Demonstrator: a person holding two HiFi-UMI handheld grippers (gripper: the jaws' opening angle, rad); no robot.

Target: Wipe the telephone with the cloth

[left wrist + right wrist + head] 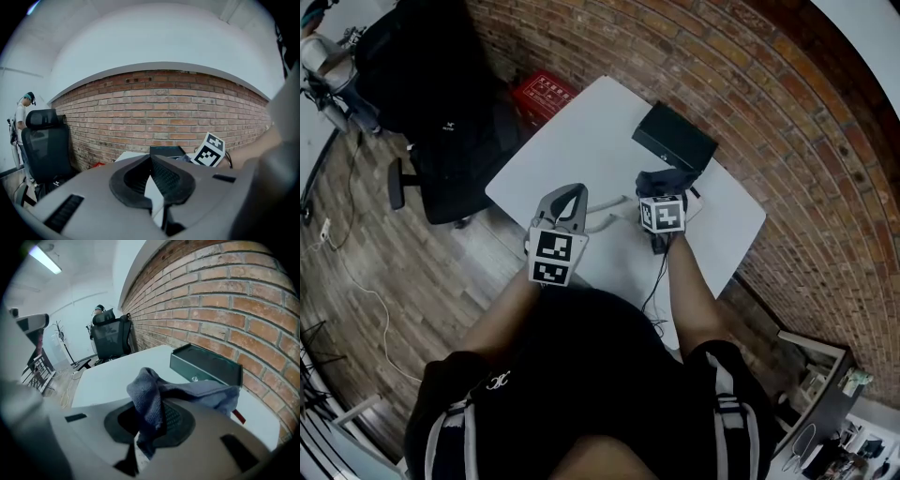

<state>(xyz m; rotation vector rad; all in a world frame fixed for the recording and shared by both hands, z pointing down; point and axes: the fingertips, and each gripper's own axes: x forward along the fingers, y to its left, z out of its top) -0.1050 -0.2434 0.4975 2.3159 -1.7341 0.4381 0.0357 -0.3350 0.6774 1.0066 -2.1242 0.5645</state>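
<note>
The telephone (675,136) is a flat dark box near the far edge of the white table (581,141), close to the brick wall. It also shows as the telephone (206,364) and the telephone (166,151). My right gripper (664,189) hovers just in front of it, shut on a dark blue-grey cloth (667,178). In the right gripper view the cloth (150,394) bunches up between the jaws of the right gripper (150,417) and drapes to the right. My left gripper (572,192) hangs over the table's near left part. The left gripper (151,158) is shut and holds nothing.
A black office chair (441,103) and a red crate (546,94) stand left of the table. A brick wall (750,103) runs behind it. A dark cable (654,281) trails off the near edge. A person (21,112) stands far off.
</note>
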